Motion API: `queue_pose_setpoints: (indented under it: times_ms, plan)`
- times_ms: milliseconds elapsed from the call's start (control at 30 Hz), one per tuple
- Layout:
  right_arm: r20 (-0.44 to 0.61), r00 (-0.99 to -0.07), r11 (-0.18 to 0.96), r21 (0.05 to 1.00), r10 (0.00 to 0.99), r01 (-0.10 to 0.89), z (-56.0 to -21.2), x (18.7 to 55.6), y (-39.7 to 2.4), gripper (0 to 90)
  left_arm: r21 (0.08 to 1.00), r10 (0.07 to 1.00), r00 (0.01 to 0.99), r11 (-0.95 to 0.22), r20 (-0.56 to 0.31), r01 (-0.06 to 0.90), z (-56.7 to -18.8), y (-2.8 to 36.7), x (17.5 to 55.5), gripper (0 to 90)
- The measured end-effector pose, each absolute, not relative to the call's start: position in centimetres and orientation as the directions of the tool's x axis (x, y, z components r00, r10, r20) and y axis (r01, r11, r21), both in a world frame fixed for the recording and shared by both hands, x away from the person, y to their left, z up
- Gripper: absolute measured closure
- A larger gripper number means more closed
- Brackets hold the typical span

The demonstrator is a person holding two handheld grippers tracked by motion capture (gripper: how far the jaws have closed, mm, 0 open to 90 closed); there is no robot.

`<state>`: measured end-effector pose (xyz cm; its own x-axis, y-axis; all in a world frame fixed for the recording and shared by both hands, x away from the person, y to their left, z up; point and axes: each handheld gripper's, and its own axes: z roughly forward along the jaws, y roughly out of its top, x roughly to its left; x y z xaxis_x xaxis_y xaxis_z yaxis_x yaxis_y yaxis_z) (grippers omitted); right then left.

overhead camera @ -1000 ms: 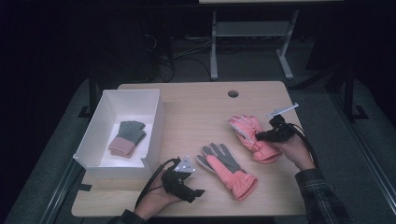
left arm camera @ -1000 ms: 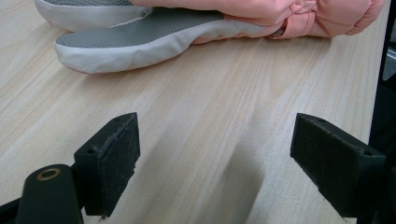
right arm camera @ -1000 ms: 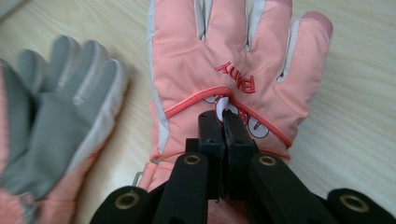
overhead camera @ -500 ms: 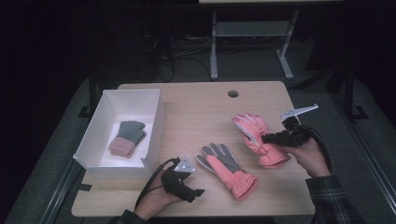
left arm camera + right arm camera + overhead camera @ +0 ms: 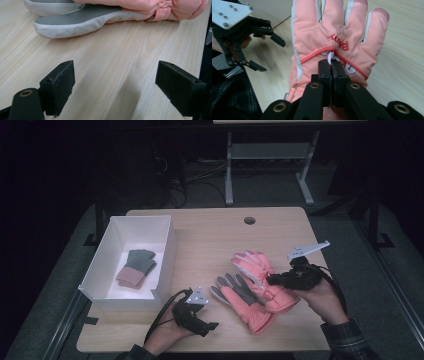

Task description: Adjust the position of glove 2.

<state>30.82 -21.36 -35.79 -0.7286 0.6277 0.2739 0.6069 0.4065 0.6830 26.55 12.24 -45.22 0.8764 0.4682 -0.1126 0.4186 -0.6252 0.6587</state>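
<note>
Right now the pink glove (image 5: 332, 37), back side up, sits pinched at its middle between the pressed-together jaws of the right gripper (image 5: 331, 65); in the high view it lies over the right half of the table (image 5: 210, 240), partly overlapping the second pink glove (image 5: 245, 300), which lies palm up showing its grey palm. Nearer the front edge, the left gripper (image 5: 212, 325) rests low over the wood with its jaws spread wide and nothing between them, the grey-palmed glove just ahead of it. Further left stands the white box (image 5: 100, 270), open-topped, holding a folded pair of grey knit gloves (image 5: 136, 267) with pinkish cuffs lying flat on its floor.
</note>
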Motion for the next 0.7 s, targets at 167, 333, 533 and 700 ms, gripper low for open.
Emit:
queue_pose_setpoints:
  times_ms: [167,333,533,700]
  plan:
    - [0.278,-0.748,0.435,0.671,0.603,0.6,-36.2,30.5,-19.6,87.7,0.659,0.468,0.876,-0.625,-0.113,0.419,-45.3,12.2,26.6,15.5]
    - [0.286,-0.756,0.459,0.651,0.589,0.604,-36.9,30.4,-18.2,87.7,0.657,0.465,0.878,-0.628,-0.112,0.416,-45.2,12.2,26.6,15.5]
    - [0.283,-0.762,0.483,0.634,0.582,0.604,-37.8,30.5,-16.7,87.7,0.651,0.46,0.882,-0.638,-0.107,0.412,-45.2,12.2,26.6,15.4]
    - [0.275,-0.752,0.495,0.611,0.599,0.618,-38.7,30.7,-15.9,87.6,0.649,0.456,0.884,-0.642,-0.104,0.408,-45.2,12.2,26.6,15.5]
